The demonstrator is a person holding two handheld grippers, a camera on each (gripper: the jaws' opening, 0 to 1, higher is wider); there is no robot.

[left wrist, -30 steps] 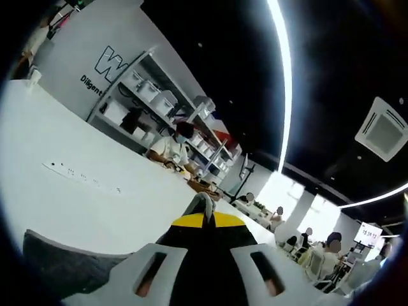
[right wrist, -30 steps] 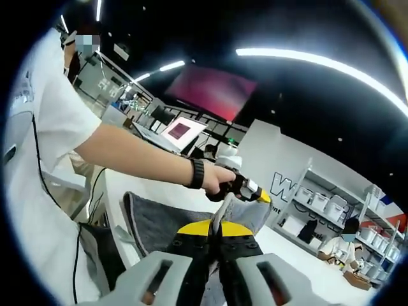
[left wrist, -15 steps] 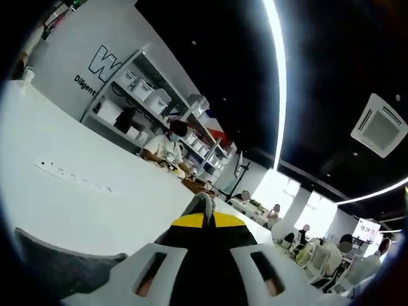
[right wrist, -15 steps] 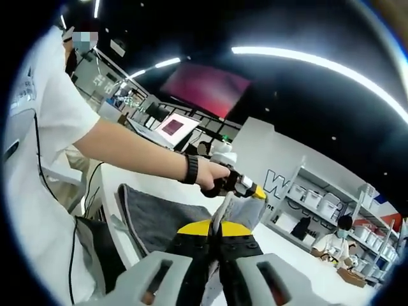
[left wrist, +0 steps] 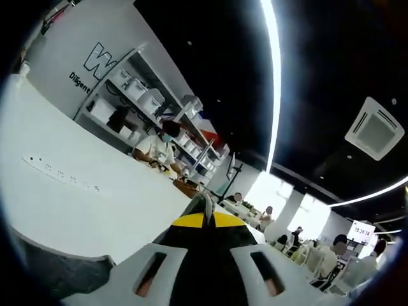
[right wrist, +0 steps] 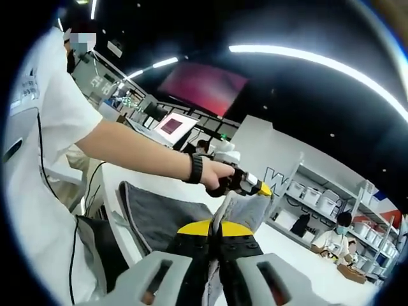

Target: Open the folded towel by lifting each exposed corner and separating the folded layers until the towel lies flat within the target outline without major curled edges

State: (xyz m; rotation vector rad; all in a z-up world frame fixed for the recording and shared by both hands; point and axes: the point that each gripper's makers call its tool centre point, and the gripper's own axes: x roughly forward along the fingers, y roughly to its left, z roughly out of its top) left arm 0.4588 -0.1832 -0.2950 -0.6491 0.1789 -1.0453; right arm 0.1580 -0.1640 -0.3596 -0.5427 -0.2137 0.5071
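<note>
Pinching grey towel edge, hand-held grippers raised

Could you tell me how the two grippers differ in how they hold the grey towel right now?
In the right gripper view, the left gripper sits high and farther off, pinching the grey towel at a raised corner; the right gripper sits lower, nearer the camera, clamping an upright fold. Both are shut on cloth, with yellow-tipped jaws.

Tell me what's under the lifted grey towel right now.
White table shows beneath the towel, which both the right gripper and left gripper pinch at its raised edge. Any outline under the cloth is covered.
</note>
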